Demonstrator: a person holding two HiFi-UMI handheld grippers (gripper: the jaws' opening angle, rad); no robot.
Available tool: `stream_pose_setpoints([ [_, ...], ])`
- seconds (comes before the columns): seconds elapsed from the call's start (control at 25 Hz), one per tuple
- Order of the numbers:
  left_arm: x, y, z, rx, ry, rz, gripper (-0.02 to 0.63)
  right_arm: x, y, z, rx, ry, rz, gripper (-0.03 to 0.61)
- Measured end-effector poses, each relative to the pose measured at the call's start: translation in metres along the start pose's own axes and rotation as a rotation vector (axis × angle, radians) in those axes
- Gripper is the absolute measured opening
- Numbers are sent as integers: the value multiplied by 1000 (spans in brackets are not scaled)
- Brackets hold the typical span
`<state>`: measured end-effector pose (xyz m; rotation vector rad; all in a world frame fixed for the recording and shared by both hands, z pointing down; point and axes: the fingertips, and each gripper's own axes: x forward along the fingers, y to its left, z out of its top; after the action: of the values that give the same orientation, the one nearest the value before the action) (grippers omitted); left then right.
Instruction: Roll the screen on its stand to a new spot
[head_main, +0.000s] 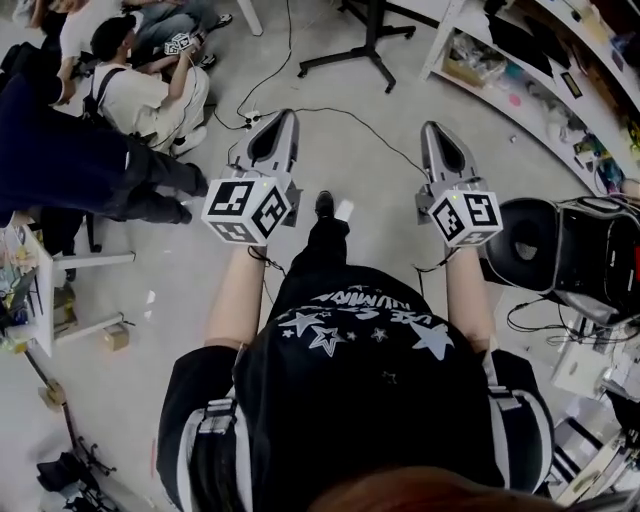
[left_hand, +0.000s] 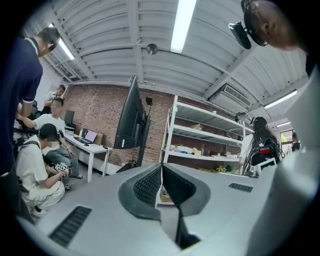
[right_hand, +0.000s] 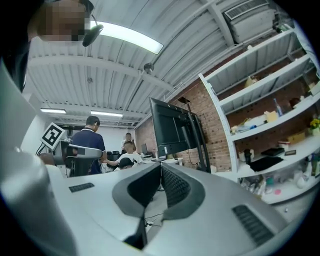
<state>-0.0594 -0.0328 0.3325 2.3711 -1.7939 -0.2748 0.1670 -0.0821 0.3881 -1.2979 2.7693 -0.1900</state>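
Note:
The screen (left_hand: 131, 117) is a dark flat panel on a black wheeled stand, standing ahead of both grippers in front of a brick wall. In the right gripper view the screen (right_hand: 172, 127) shows more face-on, with its stand post (right_hand: 202, 145) to the right. In the head view only the stand's black legged base (head_main: 365, 45) shows, at the top. My left gripper (head_main: 283, 120) and right gripper (head_main: 434, 128) are held out side by side over the floor, well short of the stand. Both are shut with nothing between the jaws, as the left gripper (left_hand: 161, 169) and right gripper (right_hand: 161, 167) show in their own views.
Several people sit and stand on the floor at the upper left (head_main: 140, 95). White shelving (head_main: 520, 80) curves along the right. A black office chair (head_main: 530, 245) stands beside my right arm. Cables (head_main: 330, 110) and a power strip (head_main: 250, 120) lie between me and the stand.

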Motion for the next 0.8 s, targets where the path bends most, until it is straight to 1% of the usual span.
stream_pose_setpoints([
  [0.16, 42, 30, 0, -31, -12, -22, 14, 34, -24, -3, -4, 9, -34, 8],
  [0.28, 84, 53, 7, -41, -22, -44, 14, 80, -45, 3, -20, 12, -42, 8],
  [0.48, 136, 103, 25, -62, -33, -52, 14, 155, -46, 19, -37, 1, -26, 8],
  [0.6, 162, 125, 36, -62, -39, -65, 14, 187, -47, 23, -38, 2, -26, 8],
  [0.8, 206, 156, 48, -53, -40, -86, 15, 233, -63, 22, -31, 17, -43, 8],
])
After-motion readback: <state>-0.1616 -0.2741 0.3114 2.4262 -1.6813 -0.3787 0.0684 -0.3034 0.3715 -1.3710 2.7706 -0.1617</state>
